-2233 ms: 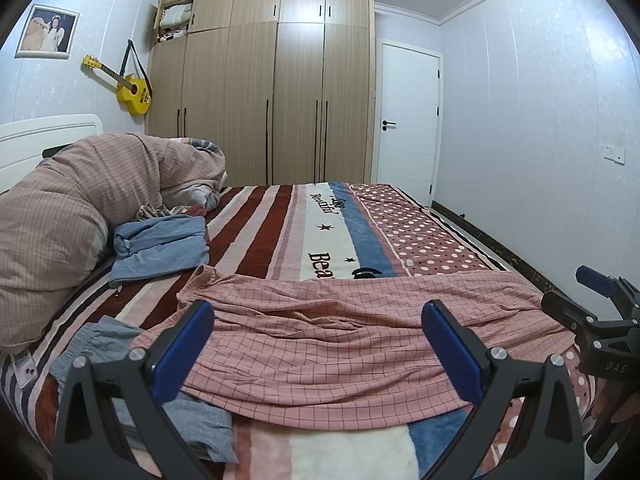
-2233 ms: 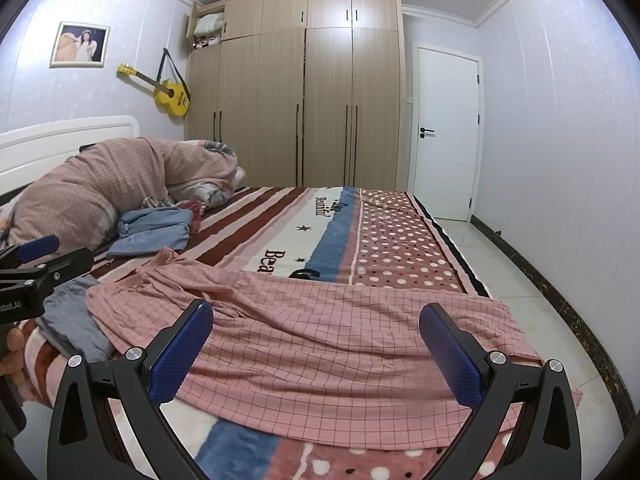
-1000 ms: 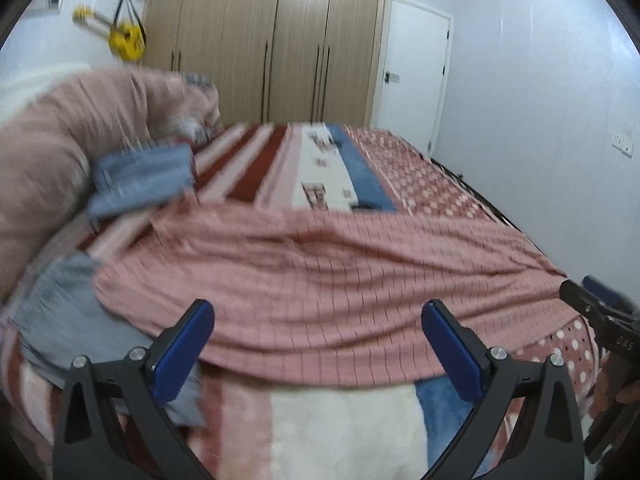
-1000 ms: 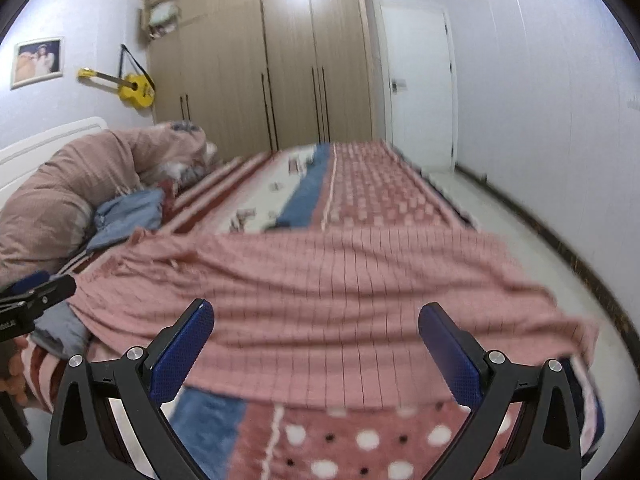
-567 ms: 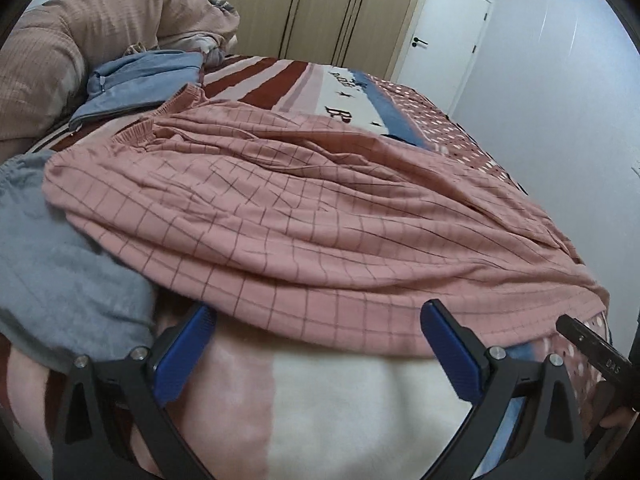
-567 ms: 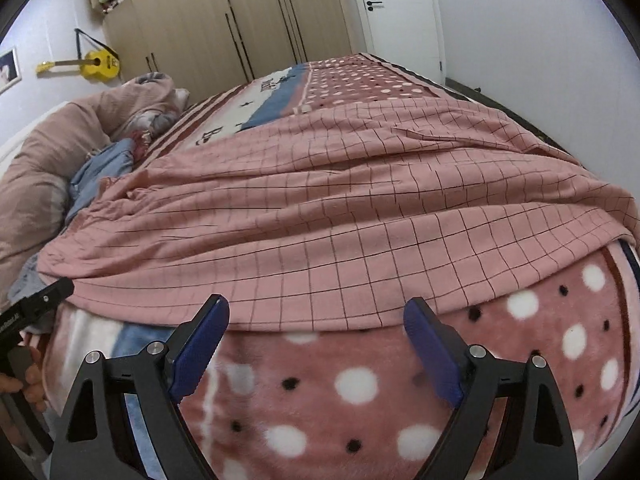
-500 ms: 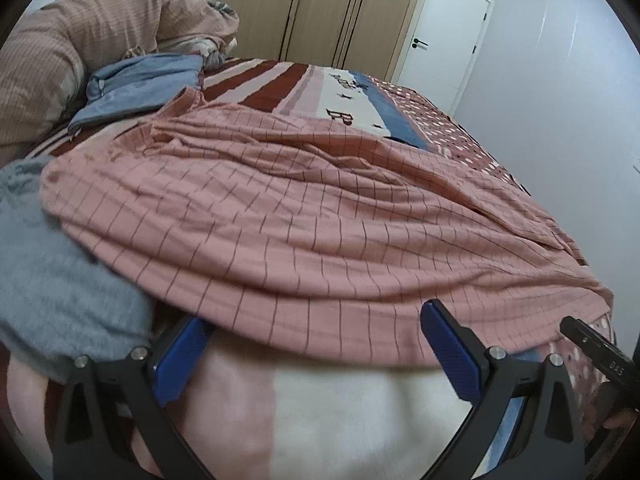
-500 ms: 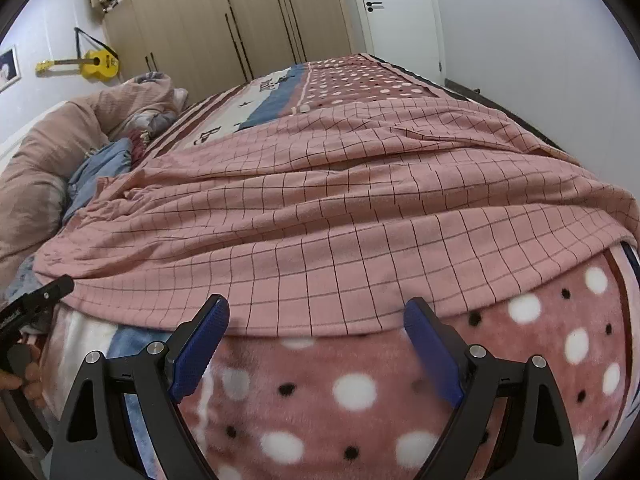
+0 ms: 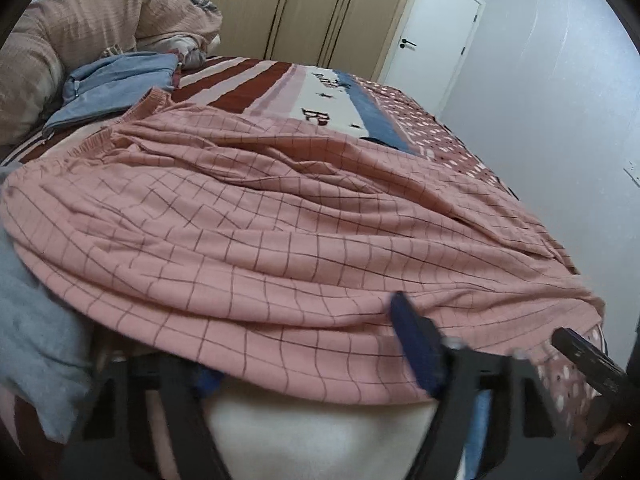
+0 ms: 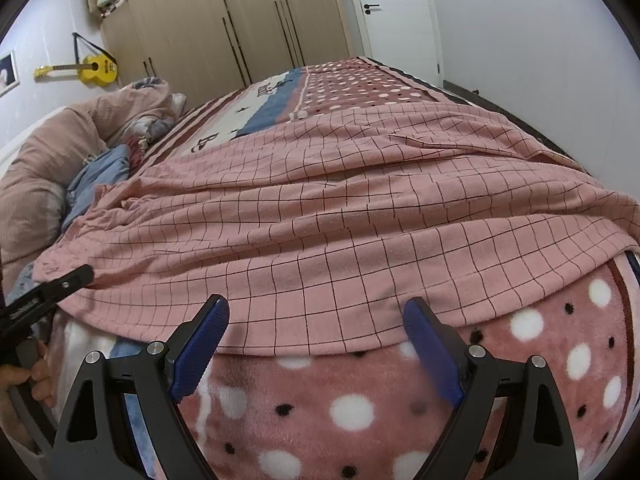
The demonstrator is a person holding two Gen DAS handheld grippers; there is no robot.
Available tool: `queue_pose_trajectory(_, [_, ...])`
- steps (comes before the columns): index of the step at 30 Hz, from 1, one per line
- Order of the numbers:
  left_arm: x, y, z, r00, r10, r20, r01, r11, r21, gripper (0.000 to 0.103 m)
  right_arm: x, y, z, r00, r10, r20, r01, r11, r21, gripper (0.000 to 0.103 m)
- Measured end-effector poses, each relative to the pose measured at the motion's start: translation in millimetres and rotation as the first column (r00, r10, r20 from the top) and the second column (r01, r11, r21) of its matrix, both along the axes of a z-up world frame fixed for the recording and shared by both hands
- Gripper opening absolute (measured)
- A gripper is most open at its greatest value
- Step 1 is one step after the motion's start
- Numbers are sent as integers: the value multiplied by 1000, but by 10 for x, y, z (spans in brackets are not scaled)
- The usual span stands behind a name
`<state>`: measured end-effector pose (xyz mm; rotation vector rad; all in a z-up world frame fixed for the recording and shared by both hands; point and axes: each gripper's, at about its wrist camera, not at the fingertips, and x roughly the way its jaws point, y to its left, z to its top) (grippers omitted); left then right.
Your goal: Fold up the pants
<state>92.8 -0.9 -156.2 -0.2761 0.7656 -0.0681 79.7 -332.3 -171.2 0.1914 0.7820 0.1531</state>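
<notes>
The pants (image 9: 280, 232) are spread crosswise on the bed (image 10: 360, 408), near hem facing both grippers. Compared with a second ago, both grippers are lowered to that hem. The left gripper (image 9: 308, 364) and right gripper (image 10: 316, 344) are held with jaws apart, straddling the edge; nothing is clamped yet, so a grasp appears imminent.

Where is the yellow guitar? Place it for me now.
In the right wrist view, the yellow guitar hangs on the wall at upper left, beside the wardrobe, above the rolled quilt.
</notes>
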Motion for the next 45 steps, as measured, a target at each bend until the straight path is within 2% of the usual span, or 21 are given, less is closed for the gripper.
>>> queue_pose_trajectory(2, [-3,40,-15,1000,15,-4,-15,1000,-9,40,-20,-5,12,1000,0,-5,0,1000,8,84])
queue_pose_trajectory(6, [-28,106,-12,1000,26,4,-26,1000,-16,22,-159,-103,20,1000,-2,-19,2,1000,28,83])
queue_pose_trajectory(8, [-58,146,20,999,38,23,-37,999,-12,8,-238,-162,18,1000,-5,-21,6,999,42,83])
queue_pose_trajectory(13, [-145,139,131,997,10,71,-10,1000,2,5,-310,-283,-41,999,-23,-35,26,995,91,83])
queue_pose_trajectory(19, [-206,186,129,998,-5,63,6,1000,-18,5,-138,-324,-81,996,-84,-8,84,988,130,85])
queue_pose_trajectory(21, [-212,178,123,998,-5,63,6,1000,-16,5,-75,-337,-79,993,-117,5,116,983,140,80])
queue_pose_trajectory(22, [-224,173,122,998,-5,65,6,1000,-13,5,-59,-339,-68,989,-145,16,141,981,129,68])
queue_pose_trajectory(23, [-223,171,126,998,-6,67,6,1000,-10,5,-46,-340,-60,986,-167,23,163,980,112,52])
queue_pose_trajectory(24, [-229,165,144,997,-7,73,7,1000,-3,5,-29,-345,-47,980,-195,31,191,977,89,44])
queue_pose_trajectory(26, [-234,157,174,997,-10,82,10,1000,5,5,-10,-391,-23,975,-219,39,214,971,105,18])
queue_pose_trajectory(28, [-237,164,239,995,-14,99,13,1000,7,5,-6,-465,-7,972,-232,43,223,963,152,7])
queue_pose_trajectory(31, [-232,158,375,990,-27,135,25,1000,17,5,13,-540,93,971,-224,86,205,960,191,4])
queue_pose_trajectory(35, [-153,178,553,984,-33,178,27,999,32,4,103,-532,331,969,-173,174,144,975,170,2])
queue_pose_trajectory(40, [134,187,775,974,-53,222,39,997,69,4,431,-504,624,966,-101,240,67,987,146,2])
queue_pose_trajectory(45, [598,177,948,967,-81,243,53,992,117,4,899,-517,758,971,-60,230,26,988,149,2])
